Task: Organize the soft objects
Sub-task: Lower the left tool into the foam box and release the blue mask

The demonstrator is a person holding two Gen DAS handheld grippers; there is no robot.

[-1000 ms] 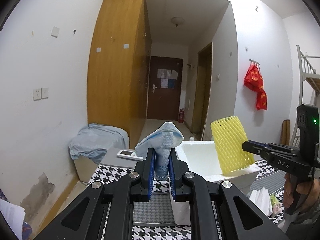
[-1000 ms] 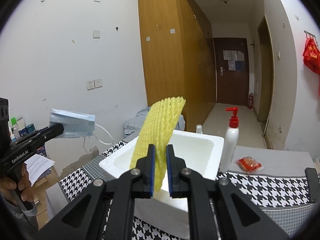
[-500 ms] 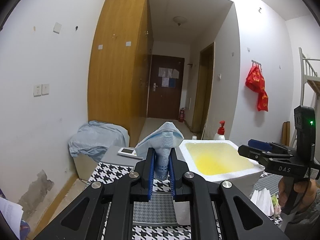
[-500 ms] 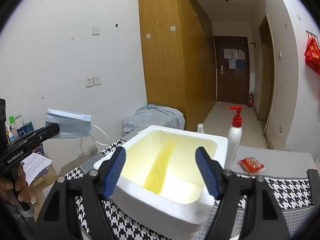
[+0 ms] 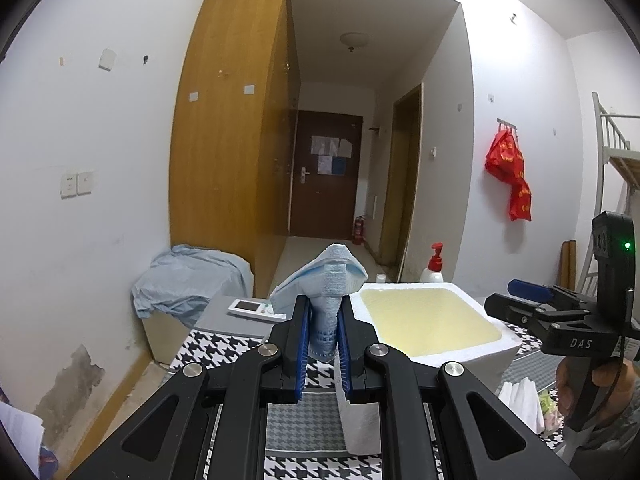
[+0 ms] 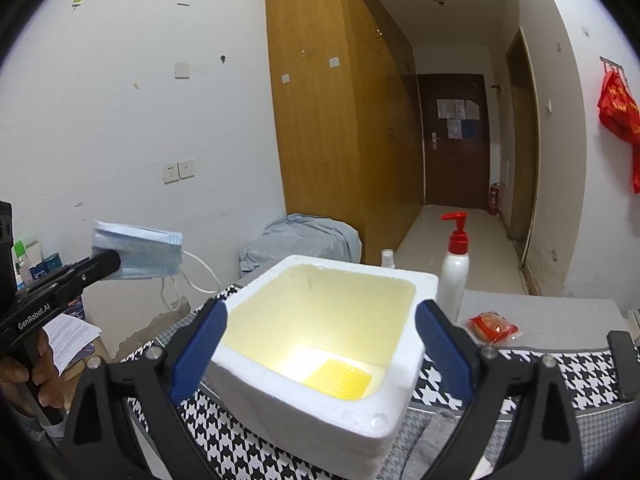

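Yellow foam net sleeve lying inside white styrofoam box, right tongs just opened wide and empty above it, left tongs clamped on folded pale-blue face mask

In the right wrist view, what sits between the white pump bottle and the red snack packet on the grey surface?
Nothing: in the right wrist view the grey surface is bare between the pump bottle and the snack packet. They stand apart.

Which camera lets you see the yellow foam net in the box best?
The right wrist view. It looks down into the white foam box, where the yellow foam net lies on the bottom. The left wrist view sees the box from the side, showing only a yellow glow inside.
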